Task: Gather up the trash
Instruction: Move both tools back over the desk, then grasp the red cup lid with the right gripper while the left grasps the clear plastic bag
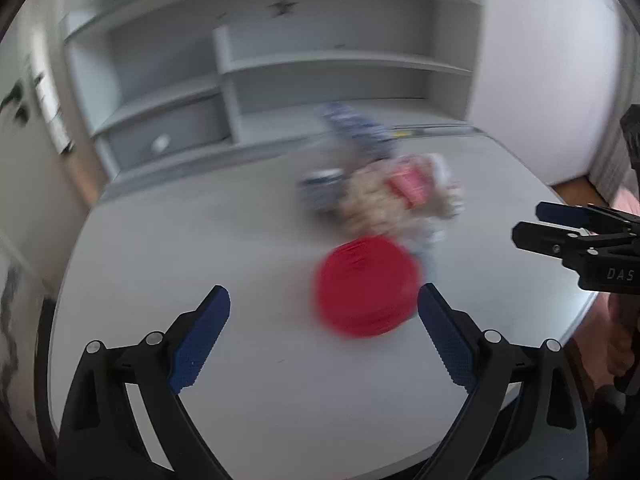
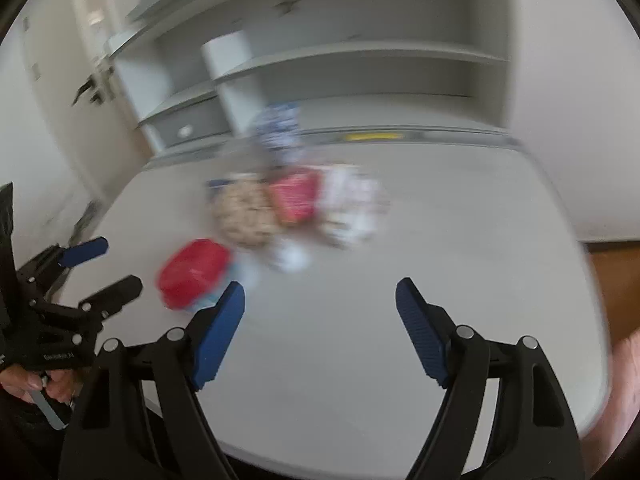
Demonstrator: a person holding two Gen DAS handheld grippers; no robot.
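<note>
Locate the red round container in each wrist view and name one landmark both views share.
Left wrist view: the red round container sits low and centre-right on the table, just ahead of this gripper's right finger.
Right wrist view: the container is at lower left, just beyond this gripper's left finger.
Shared landmark: the blurred pile of wrappers behind it.

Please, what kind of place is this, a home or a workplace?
Probably a room in a home, though blur limits certainty. A grey table holds a pile of wrappers and a red round object; behind it stands a built-in grey shelf unit, with wooden floor at the side.
</note>
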